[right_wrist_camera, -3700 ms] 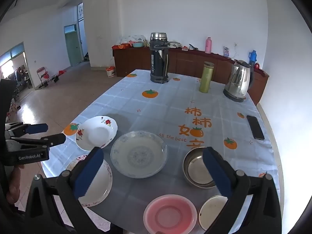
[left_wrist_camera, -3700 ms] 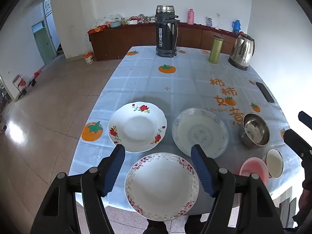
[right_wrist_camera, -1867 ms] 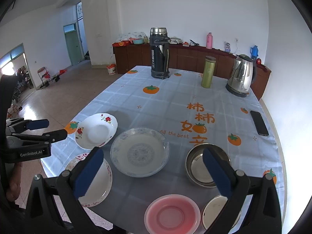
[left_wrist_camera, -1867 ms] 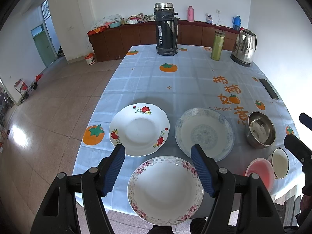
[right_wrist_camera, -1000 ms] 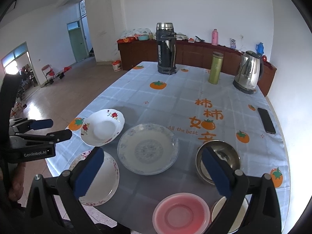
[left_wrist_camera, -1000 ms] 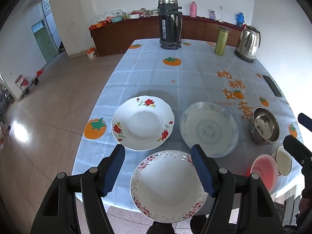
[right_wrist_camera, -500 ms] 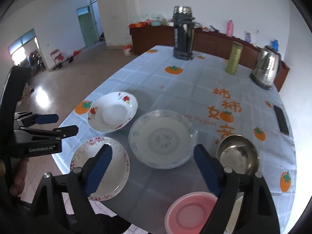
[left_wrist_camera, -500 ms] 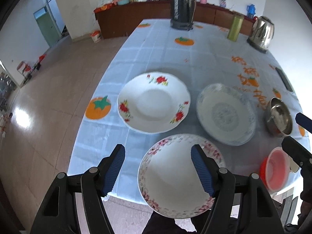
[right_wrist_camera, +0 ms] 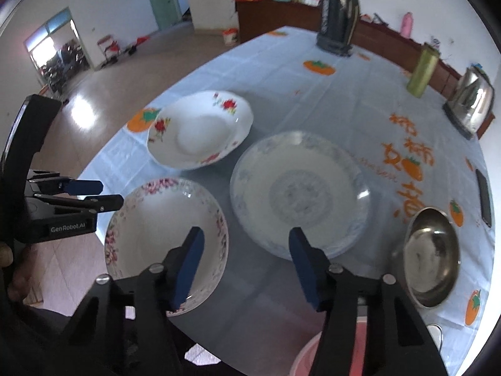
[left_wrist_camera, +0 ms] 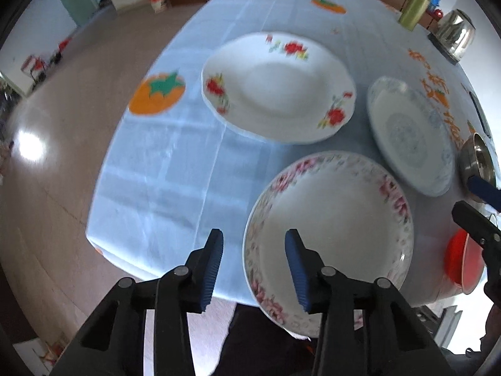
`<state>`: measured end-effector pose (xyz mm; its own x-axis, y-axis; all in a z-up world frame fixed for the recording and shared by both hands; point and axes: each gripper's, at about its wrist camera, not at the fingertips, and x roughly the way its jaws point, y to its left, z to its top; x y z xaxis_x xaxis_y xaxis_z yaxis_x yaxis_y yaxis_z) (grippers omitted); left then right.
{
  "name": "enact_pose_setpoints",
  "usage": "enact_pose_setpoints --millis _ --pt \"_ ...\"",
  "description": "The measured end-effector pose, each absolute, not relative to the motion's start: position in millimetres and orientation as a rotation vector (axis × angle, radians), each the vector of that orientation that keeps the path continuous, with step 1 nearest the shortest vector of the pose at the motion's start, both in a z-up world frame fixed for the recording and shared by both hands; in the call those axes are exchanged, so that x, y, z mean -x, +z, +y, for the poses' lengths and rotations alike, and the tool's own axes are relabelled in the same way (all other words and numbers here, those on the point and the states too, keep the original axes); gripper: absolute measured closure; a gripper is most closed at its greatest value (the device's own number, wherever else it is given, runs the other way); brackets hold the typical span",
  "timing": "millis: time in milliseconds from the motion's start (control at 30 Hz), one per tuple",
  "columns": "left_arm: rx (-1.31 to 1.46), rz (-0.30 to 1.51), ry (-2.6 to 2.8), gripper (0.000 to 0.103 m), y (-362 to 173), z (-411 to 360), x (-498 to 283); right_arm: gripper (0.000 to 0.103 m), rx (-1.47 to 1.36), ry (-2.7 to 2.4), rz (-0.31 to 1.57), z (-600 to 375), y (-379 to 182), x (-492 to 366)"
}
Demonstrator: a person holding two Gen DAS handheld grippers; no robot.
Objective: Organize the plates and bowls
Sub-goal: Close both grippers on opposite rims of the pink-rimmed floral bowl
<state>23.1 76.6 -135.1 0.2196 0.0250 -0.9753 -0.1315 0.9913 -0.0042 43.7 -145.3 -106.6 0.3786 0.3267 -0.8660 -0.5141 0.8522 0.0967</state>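
A pink-flower-rimmed plate (left_wrist_camera: 328, 228) (right_wrist_camera: 162, 235) lies at the table's near edge. Behind it sits a red-rose plate (left_wrist_camera: 278, 91) (right_wrist_camera: 200, 128), with a blue-patterned plate (left_wrist_camera: 410, 131) (right_wrist_camera: 297, 191) to its right. My left gripper (left_wrist_camera: 253, 235) (right_wrist_camera: 90, 194) points steeply down, its jaws closing. The pink-rimmed plate's left rim is between them, untouched. My right gripper (right_wrist_camera: 246, 232) (left_wrist_camera: 479, 200) is also closing. It hovers over the gap between the pink-rimmed and blue plates, gripping nothing. A steel bowl (right_wrist_camera: 432, 253) and a pink bowl (left_wrist_camera: 463, 263) sit at the right.
At the table's far end stand a dark thermos (right_wrist_camera: 339, 15), a green tumbler (right_wrist_camera: 422, 72) and a steel kettle (right_wrist_camera: 472, 103). A phone (right_wrist_camera: 483, 197) lies near the right edge. The front table edge runs just under both grippers.
Both grippers have dropped toward the table and tilted downward, so the plates look much larger. Both pairs of jaws have narrowed. The plates and bowls have not moved.
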Motion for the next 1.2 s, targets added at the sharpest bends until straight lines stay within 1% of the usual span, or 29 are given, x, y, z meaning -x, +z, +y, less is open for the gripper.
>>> enact_pose_setpoints --millis 33,200,533,600,700,800,1000,1200 --pt "0.098 1.354 0.109 0.063 -136.7 77.7 -21.8 0.053 0.204 0.555 1.069 -142.5 -110.9 -44.3" --pt "0.129 1.379 0.114 0.064 -144.6 84.3 -16.6 0.062 0.222 0.595 1.145 -132.6 -131.5 -46.4" --pt "0.182 1.44 0.078 0.065 -160.8 92.1 -15.7 0.069 0.282 0.609 1.243 -122.2 -161.0 -50.7" --pt "0.182 1.447 0.073 0.074 -164.3 92.1 -16.6 0.072 0.288 0.611 1.256 -120.7 -164.6 -52.1" --pt "0.19 1.462 0.065 0.077 -167.7 94.4 -17.0 0.08 0.289 0.616 1.286 -119.6 -172.9 -53.8" --pt "0.194 1.466 0.06 0.08 -176.2 90.0 -14.4 0.085 0.28 0.626 1.31 -118.5 -178.9 -53.5" --pt "0.212 1.478 0.044 0.081 -191.6 91.3 -11.8 0.09 0.282 0.645 1.327 -117.7 -183.1 -53.7" --pt "0.205 1.475 0.054 0.081 -197.3 90.1 -15.1 0.09 0.273 0.653 1.32 -121.5 -181.9 -53.8"
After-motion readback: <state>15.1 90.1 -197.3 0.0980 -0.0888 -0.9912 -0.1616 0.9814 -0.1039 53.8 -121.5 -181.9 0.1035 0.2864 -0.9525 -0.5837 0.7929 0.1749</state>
